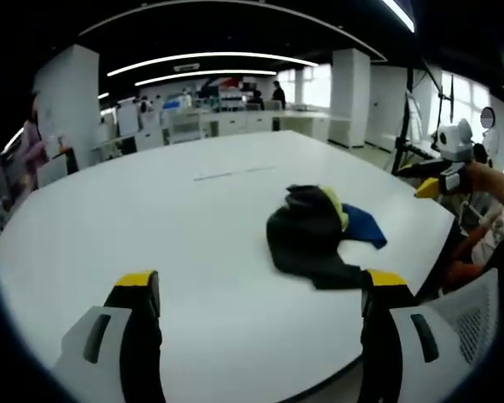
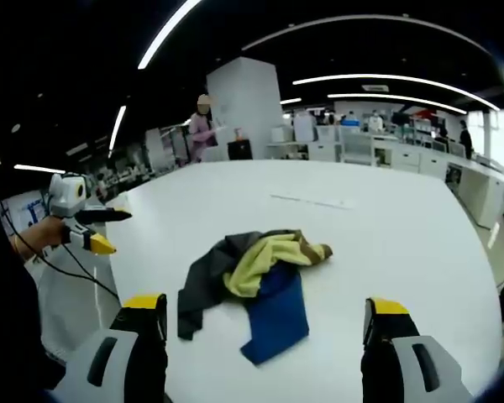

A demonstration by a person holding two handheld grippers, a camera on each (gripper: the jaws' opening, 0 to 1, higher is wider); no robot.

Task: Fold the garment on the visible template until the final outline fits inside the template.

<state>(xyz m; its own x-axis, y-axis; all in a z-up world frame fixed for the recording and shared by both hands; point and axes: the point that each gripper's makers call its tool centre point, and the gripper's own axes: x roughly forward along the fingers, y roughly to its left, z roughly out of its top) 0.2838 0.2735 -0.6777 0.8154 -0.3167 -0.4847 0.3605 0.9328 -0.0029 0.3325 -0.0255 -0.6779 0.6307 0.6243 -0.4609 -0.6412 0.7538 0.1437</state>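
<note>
Crumpled garment lay on white worktop, ahead of right tongs, far right of left tongs, untouched, both tongs gaped wide, empty.

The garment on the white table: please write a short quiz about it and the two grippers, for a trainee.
1. True or false: the garment lies flat and neatly folded on the table.
2. Which colours does the garment show in the right gripper view? A) dark grey, yellow and blue B) red and white C) green only
3. Fill in: both the left gripper and the right gripper are ____ and hold nothing.

Key:
1. False; it lies crumpled in a heap.
2. A
3. open; the yellow-tipped fingers stand wide apart, short of the garment.
</note>
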